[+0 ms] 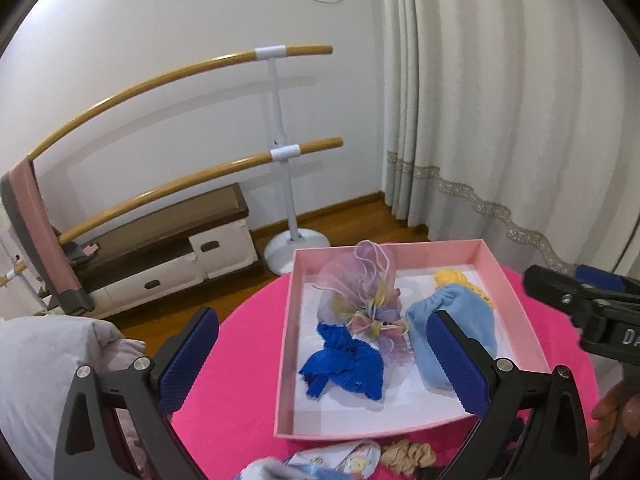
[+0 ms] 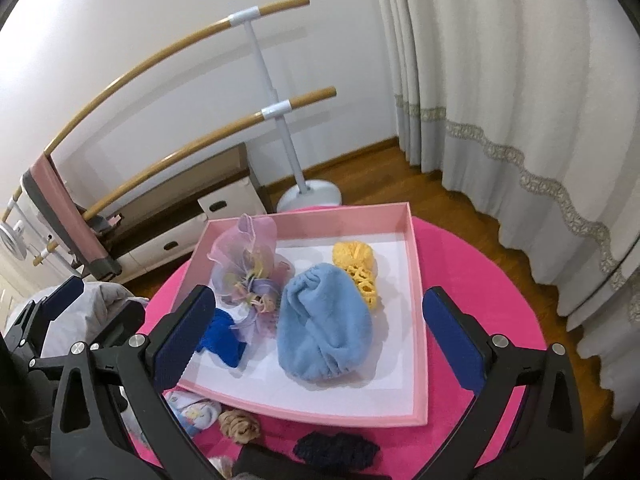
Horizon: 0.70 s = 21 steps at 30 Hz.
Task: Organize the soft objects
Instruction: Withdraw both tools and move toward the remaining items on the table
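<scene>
Left wrist view: left gripper (image 1: 324,360) tilted down over the pink box (image 1: 496,276), jaws wide apart, nothing between them. The box holds a blue cloth (image 1: 344,368), gauze pouch (image 1: 360,292) and light blue towel (image 1: 460,312).

Right wrist view: right gripper (image 2: 320,344) likewise spread wide, empty. A yellow knit piece (image 2: 356,264) lies in the box behind the towel.

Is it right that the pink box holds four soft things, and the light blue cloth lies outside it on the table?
Not quite. The light blue cloth lies inside the pink box, beside the yellow knit, the sheer bow and the dark blue cloth. The right wrist view shows it.
</scene>
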Motion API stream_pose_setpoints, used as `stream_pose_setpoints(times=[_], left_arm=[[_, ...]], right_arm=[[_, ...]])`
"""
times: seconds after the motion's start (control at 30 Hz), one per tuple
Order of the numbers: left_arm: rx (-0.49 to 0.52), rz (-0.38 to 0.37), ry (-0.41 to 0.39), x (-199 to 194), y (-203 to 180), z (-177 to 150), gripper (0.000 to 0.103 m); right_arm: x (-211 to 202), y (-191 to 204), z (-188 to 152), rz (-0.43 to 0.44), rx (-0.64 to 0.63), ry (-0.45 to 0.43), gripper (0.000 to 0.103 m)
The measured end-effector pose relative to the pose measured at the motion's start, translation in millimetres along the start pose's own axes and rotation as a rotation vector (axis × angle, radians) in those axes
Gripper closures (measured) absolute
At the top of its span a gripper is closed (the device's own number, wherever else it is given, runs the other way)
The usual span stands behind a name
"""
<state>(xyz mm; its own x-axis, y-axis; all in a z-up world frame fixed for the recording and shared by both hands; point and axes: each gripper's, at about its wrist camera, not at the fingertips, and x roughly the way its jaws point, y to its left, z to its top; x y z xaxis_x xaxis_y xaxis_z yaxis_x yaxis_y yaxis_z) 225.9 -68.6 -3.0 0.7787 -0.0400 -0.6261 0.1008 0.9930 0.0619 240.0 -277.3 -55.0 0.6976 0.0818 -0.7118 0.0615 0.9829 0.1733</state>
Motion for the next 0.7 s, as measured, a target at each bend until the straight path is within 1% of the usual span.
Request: stream_pose_setpoints(times=[0.13, 0.37, 0.43, 0.7], left_arm=[[-0.008, 0.011, -0.020, -26, 3, -10, 0.000], [-0.049, -0.002, -0.062, -74, 10, -31, 0.000], [-0.052, -0.003, -0.072, -87, 13, -38, 0.000], [-0.073, 0.009, -0.134, -145, 18, -73, 0.000]], right_arm=[[-32, 10, -9, -0.027, -0.029, -0.054, 0.000], [-87, 24, -35, -0.080, -0.067, -0.158, 0.000], [-105, 27, -46, -0.083, -0.067, -0.186, 0.000], [-161, 33, -84, -0.071, -0.074, -0.252, 0.000]])
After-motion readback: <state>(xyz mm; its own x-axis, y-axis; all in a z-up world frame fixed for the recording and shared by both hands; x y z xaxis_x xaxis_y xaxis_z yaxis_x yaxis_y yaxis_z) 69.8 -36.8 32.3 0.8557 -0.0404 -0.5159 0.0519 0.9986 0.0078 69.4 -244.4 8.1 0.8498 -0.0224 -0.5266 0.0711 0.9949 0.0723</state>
